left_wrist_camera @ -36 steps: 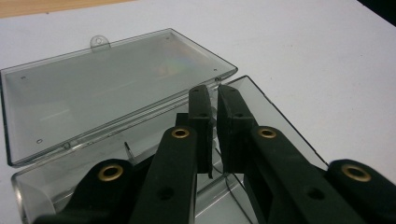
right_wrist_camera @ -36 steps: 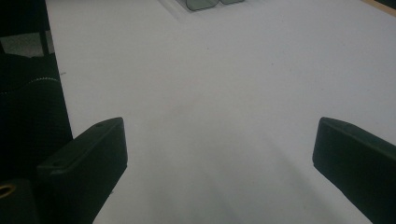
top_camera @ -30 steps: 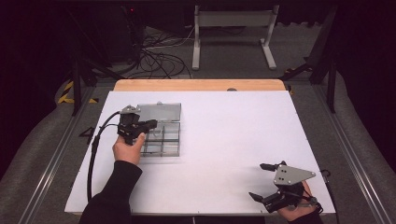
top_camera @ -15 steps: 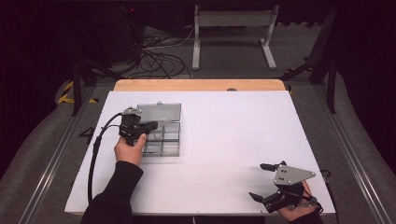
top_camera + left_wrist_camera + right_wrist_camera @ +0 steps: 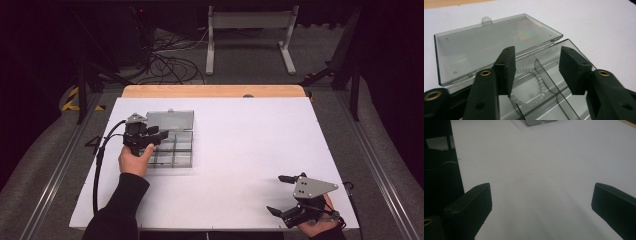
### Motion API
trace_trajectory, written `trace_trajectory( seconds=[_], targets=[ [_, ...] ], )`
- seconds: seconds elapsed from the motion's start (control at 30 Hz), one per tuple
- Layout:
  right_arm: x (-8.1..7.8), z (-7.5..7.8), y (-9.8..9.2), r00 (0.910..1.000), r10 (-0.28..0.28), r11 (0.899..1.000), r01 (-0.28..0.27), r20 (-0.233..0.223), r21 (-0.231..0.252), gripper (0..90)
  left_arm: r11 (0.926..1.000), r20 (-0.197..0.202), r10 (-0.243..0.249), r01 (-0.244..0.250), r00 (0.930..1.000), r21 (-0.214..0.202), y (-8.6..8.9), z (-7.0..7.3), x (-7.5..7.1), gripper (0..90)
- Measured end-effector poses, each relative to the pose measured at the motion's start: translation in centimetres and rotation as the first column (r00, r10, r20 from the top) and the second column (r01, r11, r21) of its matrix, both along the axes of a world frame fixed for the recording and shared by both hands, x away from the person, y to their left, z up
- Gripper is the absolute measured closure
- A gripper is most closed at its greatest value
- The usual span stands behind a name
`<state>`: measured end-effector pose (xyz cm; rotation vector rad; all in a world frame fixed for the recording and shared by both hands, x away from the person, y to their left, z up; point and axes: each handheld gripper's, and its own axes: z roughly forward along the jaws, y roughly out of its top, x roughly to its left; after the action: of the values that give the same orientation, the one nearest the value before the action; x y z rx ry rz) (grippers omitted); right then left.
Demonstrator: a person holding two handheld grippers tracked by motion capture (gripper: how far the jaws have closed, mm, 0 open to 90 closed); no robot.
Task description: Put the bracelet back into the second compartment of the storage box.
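A clear grey compartment box [image 5: 181, 159] lies at the table's left with its lid [image 5: 170, 120] folded back flat. My left gripper [image 5: 157, 138] hovers over the box's left part. Its jaws have just been opening and stand apart, with nothing pressed between the pads. In the left gripper view, a string of white beads [image 5: 539, 80] lies loose in a compartment below my left gripper [image 5: 537, 68], beside a thin divider [image 5: 549, 75] and in front of the lid [image 5: 489, 42]. My right gripper [image 5: 276, 194] rests open near the front right corner, and my right gripper [image 5: 541, 202] has bare table between its jaws.
The white table top [image 5: 250, 135] stretches wide between the two hands, with a wooden strip [image 5: 215, 91] along its far edge. A black cable [image 5: 100, 160] loops from the left gripper along the table's left side. A corner of the box [image 5: 536, 122] shows far off.
The left gripper's jaws stand wider apart than in the earlier frames, still above the box. The right gripper and hand have not moved.
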<state>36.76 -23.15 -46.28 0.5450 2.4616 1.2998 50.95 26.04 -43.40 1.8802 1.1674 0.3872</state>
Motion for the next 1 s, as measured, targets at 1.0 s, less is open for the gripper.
trace_trajectory(
  seconds=[1.0],
  targets=[
    [0.1,0.0,0.0,1.0000,-0.002,1.000,0.002,-0.001,0.001,3.7,0.9917,0.167,-0.121,0.126,0.9785,-0.022,0.2,4.8,-6.3,34.6]
  ],
)
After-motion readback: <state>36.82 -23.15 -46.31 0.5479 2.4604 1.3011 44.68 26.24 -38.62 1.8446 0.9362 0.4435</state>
